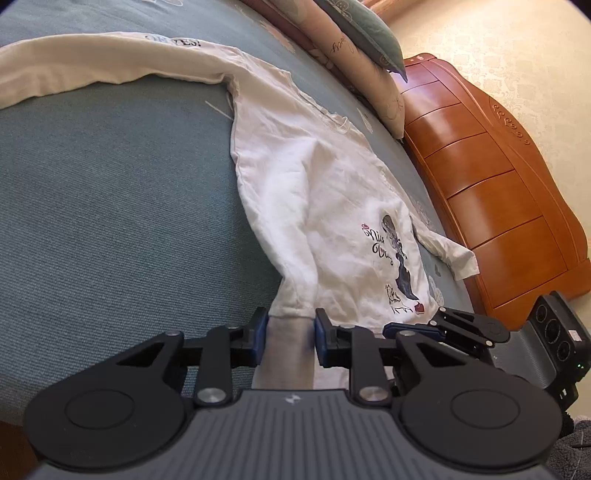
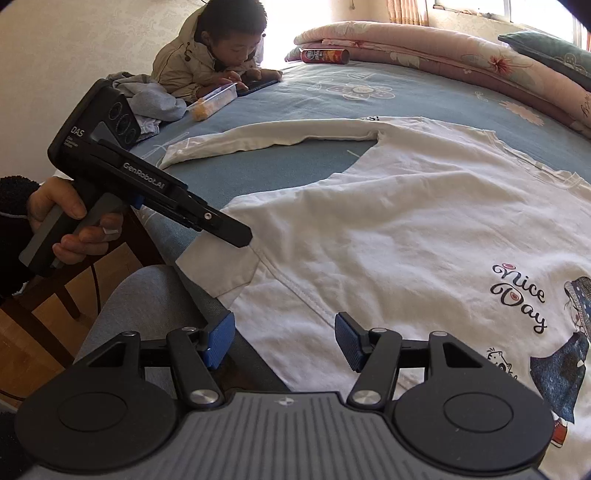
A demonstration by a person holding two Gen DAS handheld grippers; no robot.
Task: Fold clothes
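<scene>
A white long-sleeved shirt [image 2: 406, 221] with a "Nice Day" print lies flat on the blue bedspread [image 2: 325, 162], one sleeve [image 2: 266, 138] stretched out to the side. Its near hem corner [image 2: 218, 266] hangs over the bed's edge. My left gripper [image 1: 290, 332] is at that corner, and the cloth [image 1: 288, 354] lies in the narrow gap between the blue pads, which still stand apart. From the right wrist view, the left gripper [image 2: 236, 234] rests on the corner, held by a hand [image 2: 62, 210]. My right gripper [image 2: 285, 339] hovers open over the hem beside it and holds nothing; the left wrist view shows this gripper [image 1: 399, 328] too.
A person [image 2: 218, 48] leans on the far side of the bed over a phone, beside a plastic box [image 2: 214, 101] and grey clothes [image 2: 155, 103]. Folded quilts [image 2: 424, 48], a can [image 2: 325, 56] and pillows [image 1: 369, 33] line the head end. A wooden headboard [image 1: 491, 206] stands at the right.
</scene>
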